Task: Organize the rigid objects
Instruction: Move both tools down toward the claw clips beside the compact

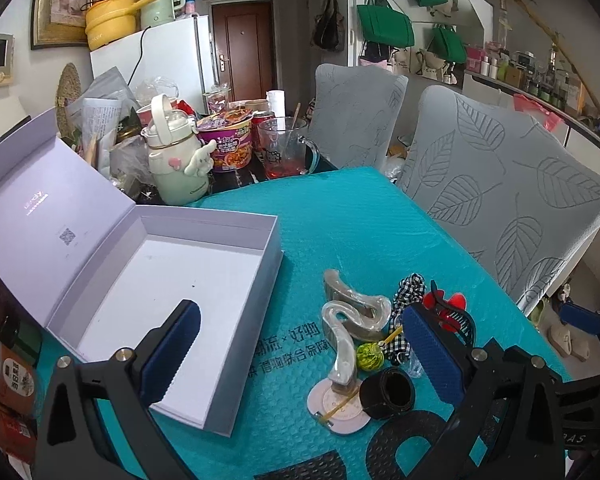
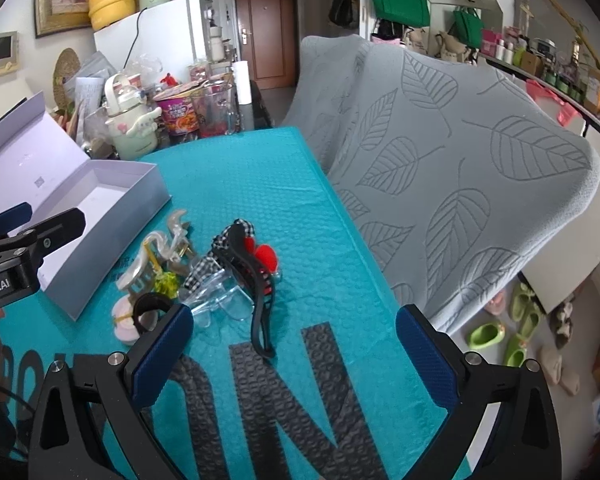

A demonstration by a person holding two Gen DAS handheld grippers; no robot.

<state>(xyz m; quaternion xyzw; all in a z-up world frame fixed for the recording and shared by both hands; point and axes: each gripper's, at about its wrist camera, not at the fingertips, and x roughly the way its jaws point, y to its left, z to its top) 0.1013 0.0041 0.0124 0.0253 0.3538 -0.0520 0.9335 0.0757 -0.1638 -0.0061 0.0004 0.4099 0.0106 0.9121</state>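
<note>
An open white box (image 1: 172, 280) with its lid raised lies on the teal mat (image 1: 340, 216); it also shows in the right wrist view (image 2: 100, 208). Beside it is a pile of hair accessories: a pearly wavy clip (image 1: 346, 336), a beige claw clip (image 1: 340, 286), a black hair tie (image 1: 388, 394), a green-yellow ball (image 1: 370, 356), a checkered scrunchie (image 1: 408, 292), a round pink pad (image 1: 338, 410), and a black clip with red hearts (image 2: 256, 280). My left gripper (image 1: 300, 356) is open above the box edge and the pile. My right gripper (image 2: 296, 352) is open and empty above the mat.
Two grey leaf-pattern chairs (image 1: 500, 200) stand along the mat's right side. Behind the mat are a cream kettle-shaped bottle (image 1: 176, 160), an instant noodle cup (image 1: 228, 144) and a glass mug (image 1: 286, 148). Jars (image 1: 8, 364) stand left of the box.
</note>
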